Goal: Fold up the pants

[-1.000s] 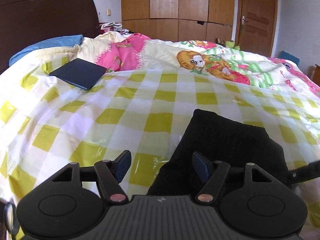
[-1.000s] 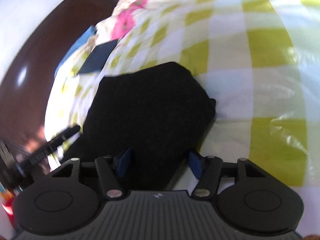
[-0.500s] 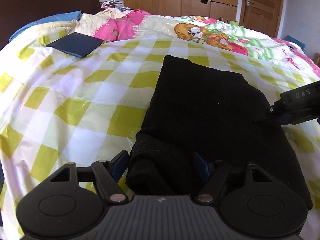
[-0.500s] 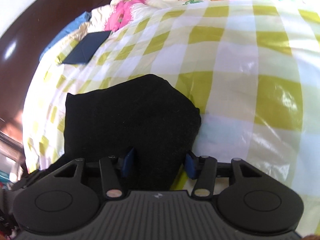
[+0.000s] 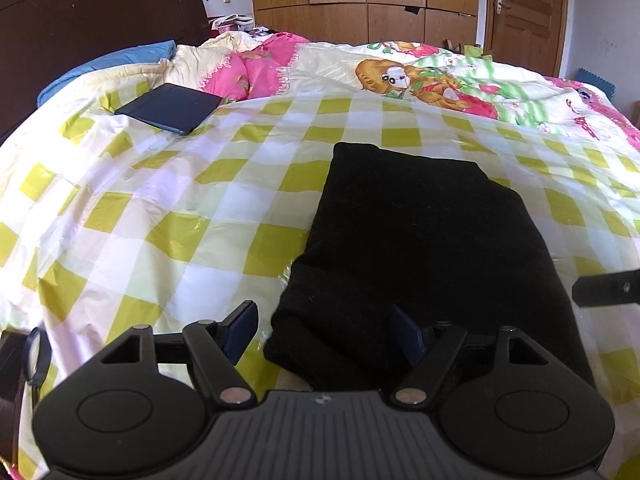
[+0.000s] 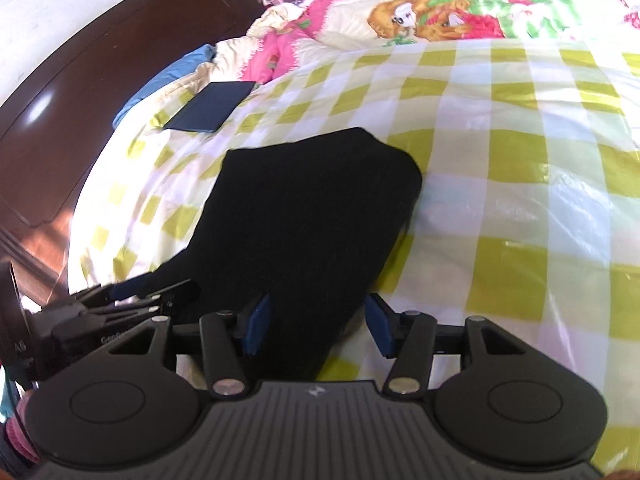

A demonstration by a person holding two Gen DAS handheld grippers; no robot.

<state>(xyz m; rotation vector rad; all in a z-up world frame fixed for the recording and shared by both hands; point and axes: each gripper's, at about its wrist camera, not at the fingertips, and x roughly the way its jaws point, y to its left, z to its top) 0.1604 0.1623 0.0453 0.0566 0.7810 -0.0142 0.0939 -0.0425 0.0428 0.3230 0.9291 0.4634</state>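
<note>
The black pants (image 5: 420, 240) lie as a compact dark bundle on the yellow-checked cover (image 5: 168, 216) of the bed, lower centre-right in the left wrist view and centre-left in the right wrist view. They look folded down already, so I judge this to be late in the task: either a last fold or a tidy-up of the near edge.

The left gripper (image 5: 324, 330) has its jaws standing wide; they have just been opening further. One pad sits over bare cover at lower left, the other over the cloth, with the bundle's near left corner between them, and neither pad looks to be pressing on it. The right gripper (image 6: 318, 330) has jaws about half open, with the near tongue of fabric running between them. A gap shows beside the right pad, so I take it as not clamped, though black on black makes the left pad's contact hard to read.

If another fold is wanted, both sets of jaws must close on the near corners and carry them toward the top of the frame.

The layers and creases are lost in the flat black. The near hem is hidden behind the gripper bodies. A dark flat case (image 5: 170, 108) lies well apart at upper left.
</note>
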